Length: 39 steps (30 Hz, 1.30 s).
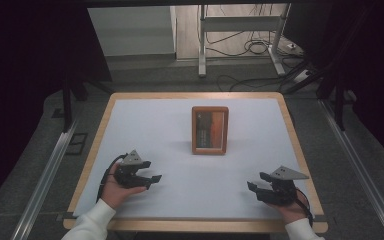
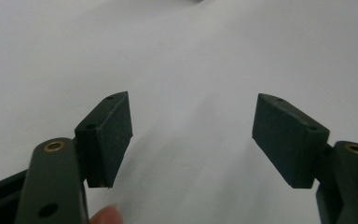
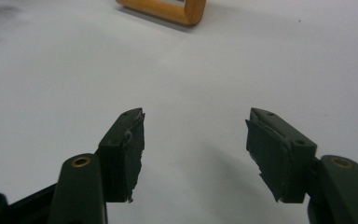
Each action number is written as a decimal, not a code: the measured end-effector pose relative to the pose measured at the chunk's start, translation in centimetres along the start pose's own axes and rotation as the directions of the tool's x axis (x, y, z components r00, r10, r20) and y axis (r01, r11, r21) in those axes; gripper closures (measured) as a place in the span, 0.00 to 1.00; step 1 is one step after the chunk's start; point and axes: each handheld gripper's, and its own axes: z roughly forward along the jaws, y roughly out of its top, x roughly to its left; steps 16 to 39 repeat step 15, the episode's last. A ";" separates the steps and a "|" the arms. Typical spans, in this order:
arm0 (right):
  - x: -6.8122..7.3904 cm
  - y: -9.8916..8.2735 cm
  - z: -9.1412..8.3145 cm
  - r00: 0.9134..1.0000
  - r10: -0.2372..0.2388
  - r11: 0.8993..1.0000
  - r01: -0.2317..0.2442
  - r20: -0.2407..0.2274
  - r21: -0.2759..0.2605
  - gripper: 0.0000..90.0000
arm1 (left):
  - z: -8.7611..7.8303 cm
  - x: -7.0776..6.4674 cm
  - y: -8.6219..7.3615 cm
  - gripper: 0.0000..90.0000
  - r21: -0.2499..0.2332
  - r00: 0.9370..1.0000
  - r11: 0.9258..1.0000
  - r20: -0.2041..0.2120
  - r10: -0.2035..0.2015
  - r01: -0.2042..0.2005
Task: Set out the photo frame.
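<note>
Frame point(image 1: 209, 130) upright, well beyond open right gripper point(image 1: 258, 181).

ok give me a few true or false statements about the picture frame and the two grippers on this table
1. The wooden picture frame stands near the middle of the table. True.
2. The right gripper is clamped on the frame. False: its jaws are open with nothing between them, well apart from the frame.
3. The left gripper has its jaws open over bare table. True.
4. The frame lies between the two grippers, touching both. False: it stands farther back, touching neither.
5. Two frames are on the table. False: there is one.
</note>
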 end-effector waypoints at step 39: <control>0.2 0.2 0.2 0.999 -0.022 1.000 0.022 0.026 -0.004 0.33 | 0.2 0.1 -0.1 0.30 0.003 1.000 1.000 -0.004 -0.003 0.003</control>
